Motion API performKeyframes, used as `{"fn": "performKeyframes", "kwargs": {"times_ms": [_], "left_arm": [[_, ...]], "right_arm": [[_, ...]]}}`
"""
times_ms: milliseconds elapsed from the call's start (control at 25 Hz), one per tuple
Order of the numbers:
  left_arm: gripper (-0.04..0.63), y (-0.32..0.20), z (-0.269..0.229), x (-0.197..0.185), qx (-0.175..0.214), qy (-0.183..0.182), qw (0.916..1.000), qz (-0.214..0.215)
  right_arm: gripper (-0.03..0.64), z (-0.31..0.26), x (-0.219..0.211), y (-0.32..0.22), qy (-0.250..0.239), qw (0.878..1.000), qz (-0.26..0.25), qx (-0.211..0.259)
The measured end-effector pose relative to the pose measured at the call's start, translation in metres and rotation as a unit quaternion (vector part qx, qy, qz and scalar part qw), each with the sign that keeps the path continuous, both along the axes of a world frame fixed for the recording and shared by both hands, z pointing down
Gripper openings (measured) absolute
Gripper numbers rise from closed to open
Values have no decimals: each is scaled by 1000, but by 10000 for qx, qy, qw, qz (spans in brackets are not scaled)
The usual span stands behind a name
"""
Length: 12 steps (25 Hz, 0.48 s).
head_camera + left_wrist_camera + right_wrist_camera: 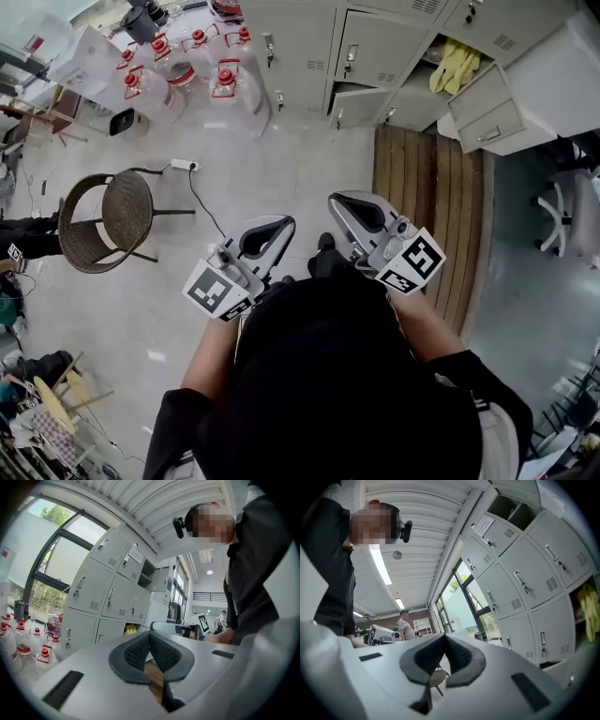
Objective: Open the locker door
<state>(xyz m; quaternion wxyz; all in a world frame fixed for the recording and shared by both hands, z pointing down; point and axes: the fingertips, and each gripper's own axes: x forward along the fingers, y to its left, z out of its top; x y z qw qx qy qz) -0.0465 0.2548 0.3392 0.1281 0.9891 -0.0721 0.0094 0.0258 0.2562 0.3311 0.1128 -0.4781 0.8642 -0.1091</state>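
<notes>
1. Lockers (309,47): a bank along 12 to 2 o'clock in the head view, well apart from both grippers. Most doors are shut. The ones at 1–2 o'clock hang open, and one open door (487,117) swings out over the floor. I can't tell which door is the target. My guess is one of the shut ones near 12, since the person faces that way.
2. Wood platform (427,216): at 2 o'clock, butted against the locker base. Probably a step for reaching the upper rows.
3. Chair (117,216): at 9 o'clock, off the direct path to the lockers.
4. Bottles (187,75): clustered at 11 o'clock against the locker end, out of the walkway.
5. Left gripper (277,225): held low and close to the body, nose toward 12. Its pads (136,651) meet at the tip with nothing between them.
6. Right gripper (339,204): same carry pose, just beside the left one. Its pads (424,656) are pressed together and it is empty. This looks like transit, with the reach not yet begun.
7. Gloves (455,64): yellow, inside an open compartment at 1 o'clock.
8. Handle (351,56): a small vertical pull on a shut door at 12 o'clock. It's the likely grab point, and the jaws would have to part first.
</notes>
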Motion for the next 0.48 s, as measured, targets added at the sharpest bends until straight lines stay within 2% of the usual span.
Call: {"fn": "performKeyframes", "kwargs": {"times_ms": [320,480], "left_arm": [[11,-38,-4,15,87,-148,9980,-609],[11,-51,1,23,70,-204,9967,-781]], "right_arm": [[11,-2,43,-46,33,9995,-270,139],[11,13,56,-57,-36,9995,-324,7]]}}
